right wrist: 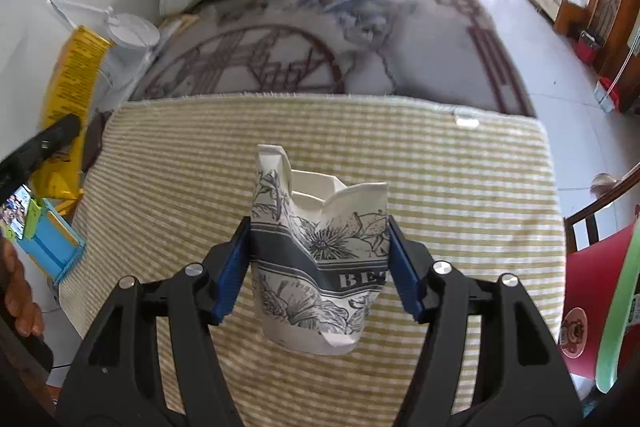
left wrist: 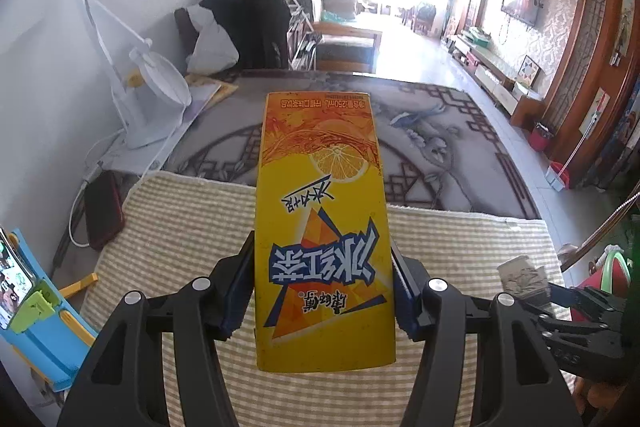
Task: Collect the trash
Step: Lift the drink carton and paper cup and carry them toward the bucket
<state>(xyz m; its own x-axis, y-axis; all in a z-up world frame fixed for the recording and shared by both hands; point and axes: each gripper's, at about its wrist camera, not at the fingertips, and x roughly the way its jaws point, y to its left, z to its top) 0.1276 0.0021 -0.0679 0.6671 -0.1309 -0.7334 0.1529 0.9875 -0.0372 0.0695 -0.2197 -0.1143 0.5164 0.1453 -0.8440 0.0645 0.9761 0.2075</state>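
My left gripper (left wrist: 322,287) is shut on a yellow iced-tea drink carton (left wrist: 322,227), held upside down above the striped cloth (left wrist: 180,227). My right gripper (right wrist: 318,267) is shut on a crushed white paper cup with dark flower print (right wrist: 320,259), lifted above the striped cloth (right wrist: 460,187). The carton also shows at the left edge of the right wrist view (right wrist: 70,87), and the cup in the right gripper shows at the right of the left wrist view (left wrist: 522,275).
A grey patterned table top (left wrist: 440,131) lies beyond the cloth. A white desk fan (left wrist: 156,95), a dark red phone (left wrist: 104,209) and a blue phone stand (left wrist: 44,331) stand at the left. A red and green bin (right wrist: 600,287) is at the right.
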